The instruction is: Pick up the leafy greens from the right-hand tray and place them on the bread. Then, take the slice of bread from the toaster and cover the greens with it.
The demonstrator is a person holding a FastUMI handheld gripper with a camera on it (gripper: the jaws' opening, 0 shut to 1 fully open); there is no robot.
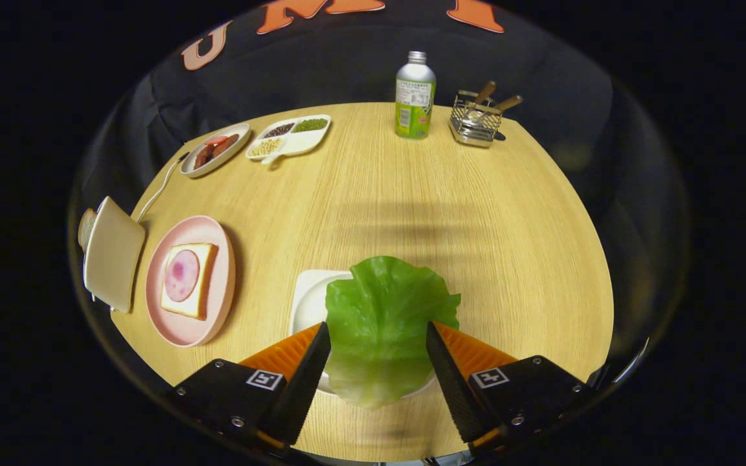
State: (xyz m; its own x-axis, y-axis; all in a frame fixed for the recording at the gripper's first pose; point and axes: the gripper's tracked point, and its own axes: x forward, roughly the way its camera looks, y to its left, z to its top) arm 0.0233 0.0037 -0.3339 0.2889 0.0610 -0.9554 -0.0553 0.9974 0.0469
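gripper (378,331) spread around lettuce leaf (383,310) (bottle (415,96) label unreadable)

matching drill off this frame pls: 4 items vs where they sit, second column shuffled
Items:
1. lettuce leaf
2. bread slice with ham
3. bottle
4. toaster

Places:
A. on the pink plate
B. far side of the table, beside the wire basket
C. between the open fingers of the gripper, over the white tray
D. at the table edge, next to the pink plate

Pairs: 1-C, 2-A, 3-B, 4-D
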